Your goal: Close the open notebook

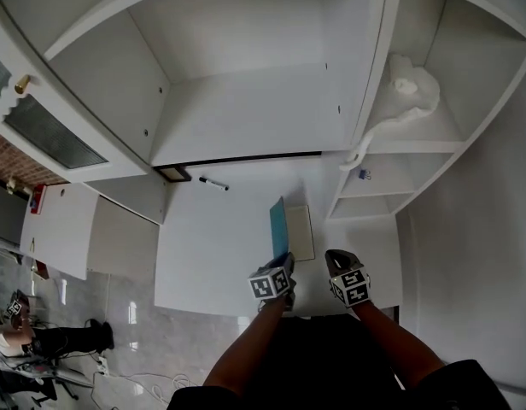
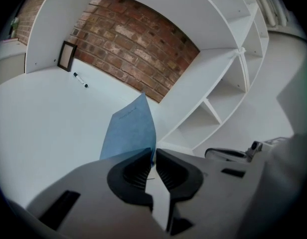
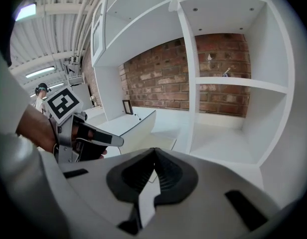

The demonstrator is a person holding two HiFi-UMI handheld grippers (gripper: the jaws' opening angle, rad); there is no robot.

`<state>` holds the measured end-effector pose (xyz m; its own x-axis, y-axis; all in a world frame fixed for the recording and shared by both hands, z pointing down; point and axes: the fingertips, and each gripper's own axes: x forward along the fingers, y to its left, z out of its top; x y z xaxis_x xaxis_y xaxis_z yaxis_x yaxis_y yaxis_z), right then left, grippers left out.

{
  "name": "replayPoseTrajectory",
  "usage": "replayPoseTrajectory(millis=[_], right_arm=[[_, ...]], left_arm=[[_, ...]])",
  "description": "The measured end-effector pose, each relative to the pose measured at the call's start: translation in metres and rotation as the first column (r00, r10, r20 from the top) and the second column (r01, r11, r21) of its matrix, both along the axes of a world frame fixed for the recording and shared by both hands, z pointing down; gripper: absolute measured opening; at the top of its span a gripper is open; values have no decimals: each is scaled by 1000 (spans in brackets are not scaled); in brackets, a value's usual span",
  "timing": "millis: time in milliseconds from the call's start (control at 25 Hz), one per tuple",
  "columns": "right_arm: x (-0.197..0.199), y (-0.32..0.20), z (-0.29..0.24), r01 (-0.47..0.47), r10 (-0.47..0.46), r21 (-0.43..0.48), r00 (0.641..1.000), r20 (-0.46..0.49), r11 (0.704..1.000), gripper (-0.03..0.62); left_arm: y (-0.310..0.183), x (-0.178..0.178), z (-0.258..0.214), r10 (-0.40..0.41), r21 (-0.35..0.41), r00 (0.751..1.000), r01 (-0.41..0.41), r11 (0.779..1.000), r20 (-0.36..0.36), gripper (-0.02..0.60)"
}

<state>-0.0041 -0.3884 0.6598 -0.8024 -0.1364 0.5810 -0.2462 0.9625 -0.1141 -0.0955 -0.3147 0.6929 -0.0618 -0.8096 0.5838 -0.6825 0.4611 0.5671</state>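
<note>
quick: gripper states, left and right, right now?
Left gripper: closed on the edge of the blue notebook cover.
Right gripper: closed, nothing between its jaws.

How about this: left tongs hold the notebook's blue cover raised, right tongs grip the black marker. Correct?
No. The right tongs are shut on nothing, as the right gripper view shows; the black marker lies far back on the desk. The left tongs do hold the notebook's blue cover raised.
</note>
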Motion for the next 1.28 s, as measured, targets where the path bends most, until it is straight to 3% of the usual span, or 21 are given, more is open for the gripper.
replayPoseTrajectory(millis=[440, 760, 1280], right_arm=[[32, -20, 24, 30, -31, -31, 999, -20, 999, 0], [62, -33, 36, -7, 4, -36, 998, -69, 999, 0], [95, -45, 45, -34, 29, -43, 994, -107, 999, 0]], left_arm=[[-32, 32, 39, 18, -126, 997, -8, 992, 77, 39], [-47, 45, 70, 102, -250, 986, -67, 966, 131, 51], [-50, 49, 98, 121, -343, 979, -59, 938, 162, 63]])
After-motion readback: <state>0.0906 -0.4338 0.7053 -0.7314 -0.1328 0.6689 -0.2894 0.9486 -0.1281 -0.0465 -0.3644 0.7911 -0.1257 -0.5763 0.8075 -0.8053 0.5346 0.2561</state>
